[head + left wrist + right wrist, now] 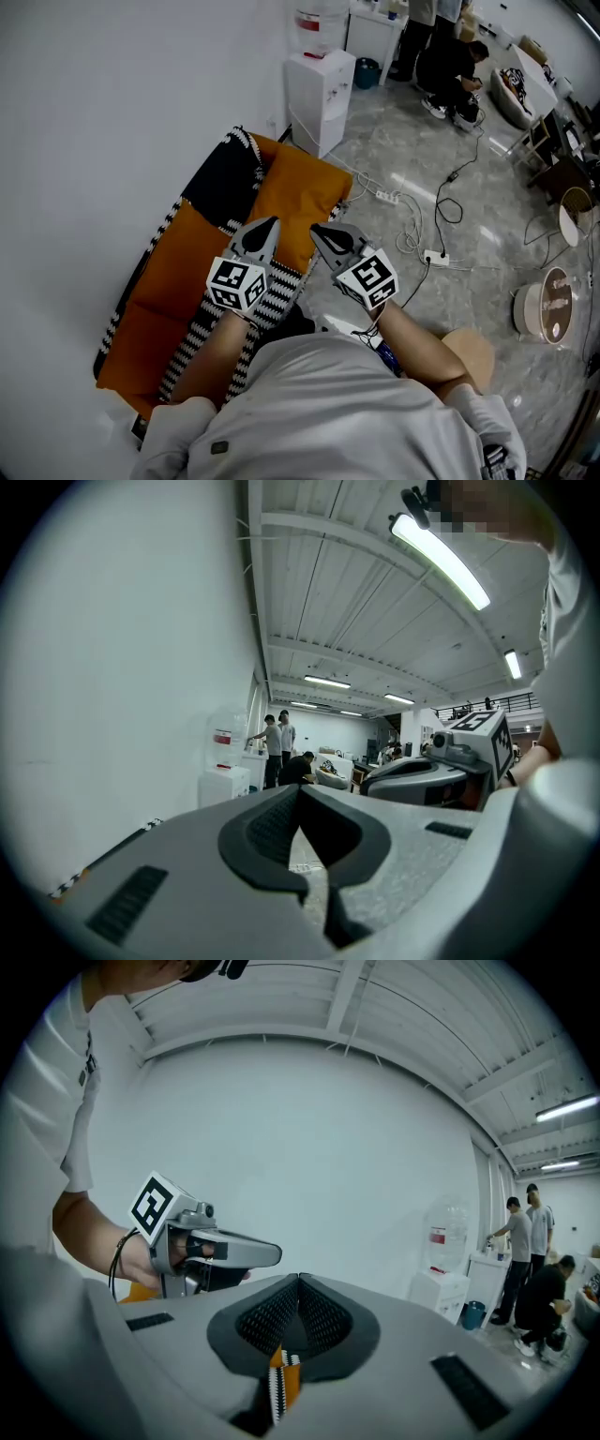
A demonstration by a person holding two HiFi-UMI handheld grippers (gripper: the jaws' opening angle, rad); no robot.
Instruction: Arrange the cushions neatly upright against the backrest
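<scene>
Both sets of tongs are closed with nothing held: left tongs and right tongs hover side by side above the sofa. Just beyond them, an orange cushion seems to lie flat, with a black cushion nearer the wall. Standing them upright looks not yet done.

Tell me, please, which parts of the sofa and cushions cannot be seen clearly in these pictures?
- Head view: the sofa's near end is hidden by the person's shoulders and arms.
- Left gripper view: the shut left claw covers the cushions; only a striped edge shows.
- Right gripper view: the shut right claw hides all but an orange sliver.
</scene>
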